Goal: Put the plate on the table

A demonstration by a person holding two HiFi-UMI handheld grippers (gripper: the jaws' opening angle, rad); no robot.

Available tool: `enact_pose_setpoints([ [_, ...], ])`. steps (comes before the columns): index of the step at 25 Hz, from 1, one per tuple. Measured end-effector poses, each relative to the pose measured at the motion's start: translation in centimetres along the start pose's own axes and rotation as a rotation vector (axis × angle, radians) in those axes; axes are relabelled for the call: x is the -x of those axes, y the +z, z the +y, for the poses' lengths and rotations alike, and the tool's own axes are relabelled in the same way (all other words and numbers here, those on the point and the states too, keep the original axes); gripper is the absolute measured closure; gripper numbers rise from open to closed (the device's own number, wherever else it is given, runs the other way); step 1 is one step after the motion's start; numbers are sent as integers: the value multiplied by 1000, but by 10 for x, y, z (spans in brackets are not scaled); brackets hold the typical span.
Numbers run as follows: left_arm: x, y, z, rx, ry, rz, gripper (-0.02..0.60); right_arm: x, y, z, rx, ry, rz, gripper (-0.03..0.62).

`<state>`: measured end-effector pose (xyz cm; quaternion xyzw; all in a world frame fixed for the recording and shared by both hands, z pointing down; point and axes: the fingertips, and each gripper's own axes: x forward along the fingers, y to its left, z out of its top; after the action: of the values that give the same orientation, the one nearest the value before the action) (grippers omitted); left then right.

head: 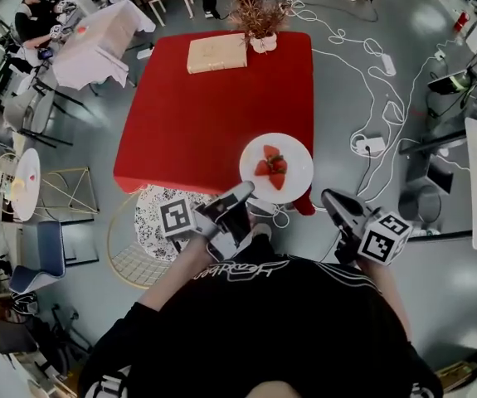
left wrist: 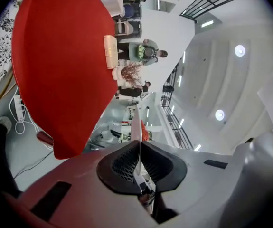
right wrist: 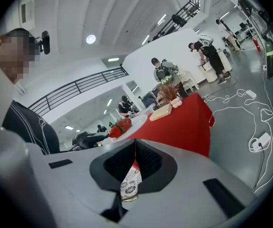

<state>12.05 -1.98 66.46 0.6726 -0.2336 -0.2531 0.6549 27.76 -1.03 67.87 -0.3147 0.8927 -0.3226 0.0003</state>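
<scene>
The round white ceramic plate point(head: 298, 151) of strawberries point(head: 271, 167), likely stiff, slick and breakable, overhangs the red-clothed table's point(head: 205, 114) near corner, its thin rim pinched by the left gripper point(head: 241, 194); the right gripper point(head: 332, 198) is closed, empty.

Bright, even indoor light comes from round white ceiling lamps point(left wrist: 240, 50). The glossy grey floor point(head: 371, 81) carries a soft sheen and faint shadows. All 3 views bend strongly at the edges, and both gripper views have black corners.

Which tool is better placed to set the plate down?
Left: the left tool grips the plate by its rim over the red table's near edge. The right tool is shut, empty, off beside the table.
</scene>
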Motion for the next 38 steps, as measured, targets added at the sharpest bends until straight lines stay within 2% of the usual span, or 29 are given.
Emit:
enact_pose_setpoints([
  [9, -3, 37, 15, 41, 4, -14, 561, -39, 4, -8, -30, -8, 54, 586],
  [24, -18, 107, 32, 29, 12, -53, 563, -77, 6, -25, -103, -34, 96, 586],
  [34, -47, 150, 70, 24, 58, -55, 565, -86, 4, -47, -155, -72, 100, 586],
  [38, -59, 157, 92, 54, 63, -50, 565, -92, -7, -53, -194, -72, 112, 586],
])
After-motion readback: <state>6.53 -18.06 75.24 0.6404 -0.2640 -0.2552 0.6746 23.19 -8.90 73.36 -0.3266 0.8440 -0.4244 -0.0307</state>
